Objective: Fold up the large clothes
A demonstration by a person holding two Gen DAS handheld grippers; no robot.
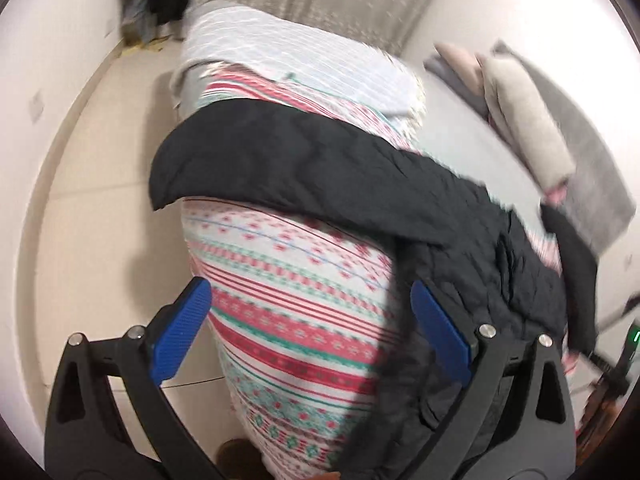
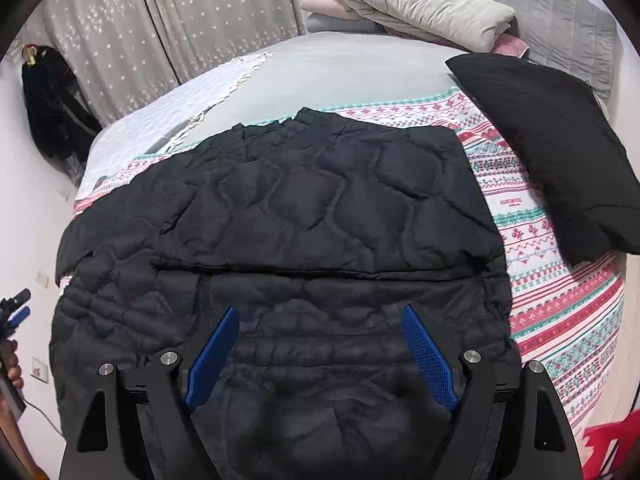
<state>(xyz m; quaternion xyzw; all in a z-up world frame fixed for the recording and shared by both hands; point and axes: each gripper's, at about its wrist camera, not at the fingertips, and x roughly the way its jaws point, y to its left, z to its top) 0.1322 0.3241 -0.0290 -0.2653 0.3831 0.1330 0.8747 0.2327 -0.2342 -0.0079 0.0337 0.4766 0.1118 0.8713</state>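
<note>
Right gripper [image 2: 320, 354] jaws spread wide, nothing between pads, poised above near hem of black quilted jacket [image 2: 280, 208]. Jacket flat on patterned bedspread [image 2: 560, 300], partly folded; fold edge runs 9-to-3 just ahead of fingertips, bulk toward 12.

Left gripper [image 1: 310, 330] also apart, empty, off bed's side; jacket sleeve [image 1: 280, 160] crosses its view at 12, body at 3. Left view blurred, so sleeve reading tentative.

Judgement: right hand nearer hem; next fold likely goes toward 12.
</note>
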